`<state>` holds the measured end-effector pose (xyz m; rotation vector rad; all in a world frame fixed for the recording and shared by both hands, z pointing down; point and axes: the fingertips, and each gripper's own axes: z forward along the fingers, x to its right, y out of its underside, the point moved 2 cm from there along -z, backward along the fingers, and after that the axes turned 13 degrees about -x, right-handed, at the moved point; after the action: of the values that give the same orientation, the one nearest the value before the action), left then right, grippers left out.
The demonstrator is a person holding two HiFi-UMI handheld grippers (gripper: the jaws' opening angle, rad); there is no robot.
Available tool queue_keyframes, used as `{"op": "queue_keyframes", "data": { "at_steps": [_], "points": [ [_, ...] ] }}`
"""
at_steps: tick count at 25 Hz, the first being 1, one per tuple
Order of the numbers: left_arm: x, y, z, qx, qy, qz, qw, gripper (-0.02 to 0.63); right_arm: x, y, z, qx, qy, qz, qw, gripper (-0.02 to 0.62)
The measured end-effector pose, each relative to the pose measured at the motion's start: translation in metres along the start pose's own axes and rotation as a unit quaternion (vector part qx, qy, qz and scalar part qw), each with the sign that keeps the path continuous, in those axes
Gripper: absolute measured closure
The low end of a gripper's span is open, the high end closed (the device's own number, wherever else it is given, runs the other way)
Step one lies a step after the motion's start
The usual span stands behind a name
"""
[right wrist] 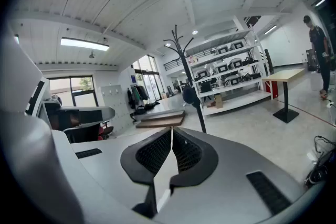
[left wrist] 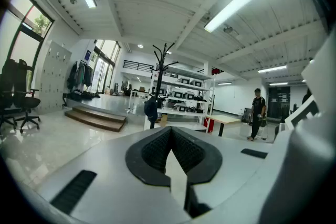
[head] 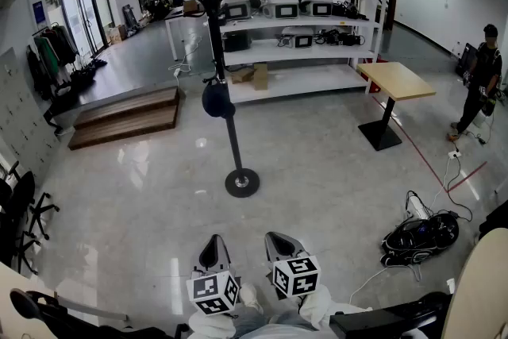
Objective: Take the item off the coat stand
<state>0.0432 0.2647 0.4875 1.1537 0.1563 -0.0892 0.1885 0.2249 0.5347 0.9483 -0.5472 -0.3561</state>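
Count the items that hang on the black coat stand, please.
1. A dark rounded item hangs about halfway up the pole of the coat stand. Higher up the stand looks bare, though a small thing behind the pole could be hidden.

1. Bare floor (head: 238,234) is left open up to the coat stand (head: 217,59) at 12 o'clock.
2. The way at 2 o'clock is barred by a table (head: 394,81), at 10 o'clock by wooden steps (head: 127,117).
3. A bag (head: 419,233) and cables (head: 456,198) are strewn at 3 o'clock.
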Motion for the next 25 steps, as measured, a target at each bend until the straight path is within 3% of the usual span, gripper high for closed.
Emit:
{"op": "queue_keyframes", "data": {
  "at_steps": [11,25],
  "points": [
    [-0.007,-0.012,0.038,-0.002,0.016,-0.004,0.9999,0.614,0.008,-0.016,0.032,-0.001,-0.002,0.004,1.000,0.580],
    [-0.043,-0.062,0.113,0.008,0.032,0.005,0.9995,0.614,0.014,-0.076,0.113,0.014,0.001,-0.003,1.000,0.580]
  ]
}}
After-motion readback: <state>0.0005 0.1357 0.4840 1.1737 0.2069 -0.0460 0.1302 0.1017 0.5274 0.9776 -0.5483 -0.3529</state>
